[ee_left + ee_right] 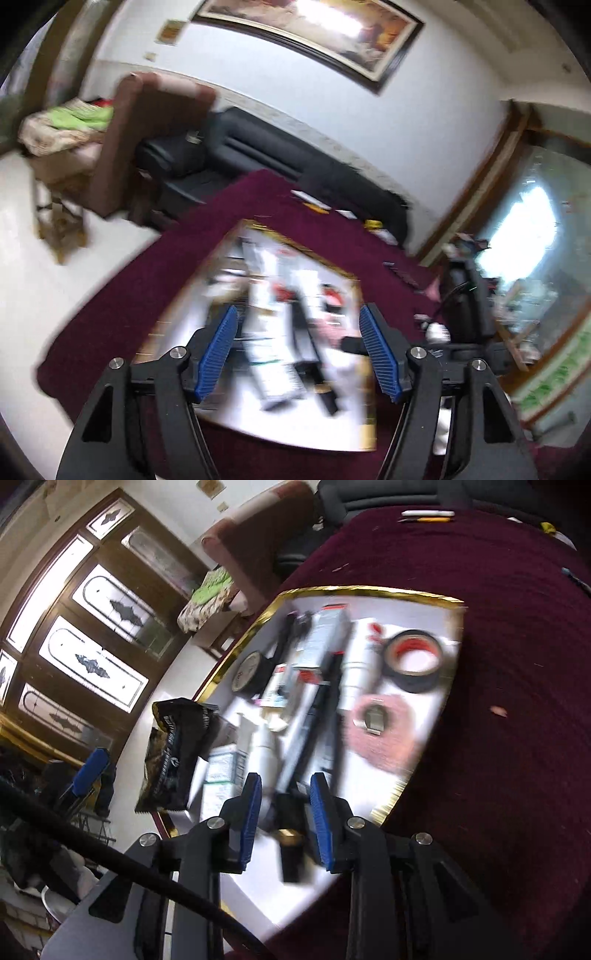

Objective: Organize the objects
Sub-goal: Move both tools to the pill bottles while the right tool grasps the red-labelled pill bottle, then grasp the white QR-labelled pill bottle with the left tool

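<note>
The left gripper [299,354] hangs over a gold-edged white tray [236,417] on a maroon tablecloth [122,295], its blue pads spread wide with nothing between them. The right gripper [284,821] pinches a small black tube with a gold band [290,845] above the tray's near end. A black tape roll [413,664] lies at the far right, a black snack packet [173,753] at the left edge.

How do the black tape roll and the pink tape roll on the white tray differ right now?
The black tape roll is thick-walled and tall, showing red inside its core; the pink tape roll is paler, flatter and wider. The black one lies nearer the tray's far edge, with the pink one closer to the camera. Both lie flat on the gold-rimmed white tray.
</note>
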### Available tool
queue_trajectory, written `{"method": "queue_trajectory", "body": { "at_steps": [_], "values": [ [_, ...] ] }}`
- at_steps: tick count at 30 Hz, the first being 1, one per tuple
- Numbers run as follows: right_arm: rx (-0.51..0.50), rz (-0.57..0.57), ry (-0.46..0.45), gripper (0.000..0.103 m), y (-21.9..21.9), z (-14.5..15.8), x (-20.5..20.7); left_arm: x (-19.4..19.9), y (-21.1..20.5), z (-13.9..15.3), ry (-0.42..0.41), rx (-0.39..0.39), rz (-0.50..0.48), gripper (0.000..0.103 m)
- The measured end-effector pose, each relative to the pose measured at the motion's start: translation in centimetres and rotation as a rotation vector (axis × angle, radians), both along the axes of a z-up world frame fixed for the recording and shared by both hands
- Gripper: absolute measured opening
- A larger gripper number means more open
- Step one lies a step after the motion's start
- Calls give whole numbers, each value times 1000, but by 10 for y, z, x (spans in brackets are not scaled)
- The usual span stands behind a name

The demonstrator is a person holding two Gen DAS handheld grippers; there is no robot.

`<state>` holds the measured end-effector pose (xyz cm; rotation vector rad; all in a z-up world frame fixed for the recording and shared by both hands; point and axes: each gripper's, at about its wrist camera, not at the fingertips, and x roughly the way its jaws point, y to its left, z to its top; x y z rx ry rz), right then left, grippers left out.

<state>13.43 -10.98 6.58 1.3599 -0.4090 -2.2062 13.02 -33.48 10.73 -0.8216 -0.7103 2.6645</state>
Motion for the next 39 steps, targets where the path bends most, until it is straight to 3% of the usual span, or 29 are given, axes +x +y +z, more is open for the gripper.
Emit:
{"method": "queue_trajectory", "body": {
  "at_steps": [2, 7, 15, 18, 24, 30, 35, 39],
  "values": [
    [11, -35, 18, 26, 22, 3, 10, -11, 14, 1, -10, 102, -97, 63],
    [49, -206, 51, 25, 115, 6, 41, -38, 65, 3, -60, 204, -261, 70],
    [192, -611, 75, 34, 286, 13, 58, -80, 178, -5, -166, 147, -463, 70],
    [239, -670, 49, 34, 324, 9, 38, -82, 206, -10, -197, 133, -497, 70],
    [263, -642, -9, 34, 332, -9, -13, -79, 238, -18, -254, 78, -535, 70],
    [296, -625, -86, 33, 338, -34, -43, -87, 270, -12, -222, -29, -570, 70],
    [268, -638, -82, 33, 346, -36, -26, -101, 313, -9, -196, -109, -642, 70],
    [176, -700, -75, 33, 370, -38, 9, -116, 363, -9, -152, -223, -715, 70]
  ]
}}
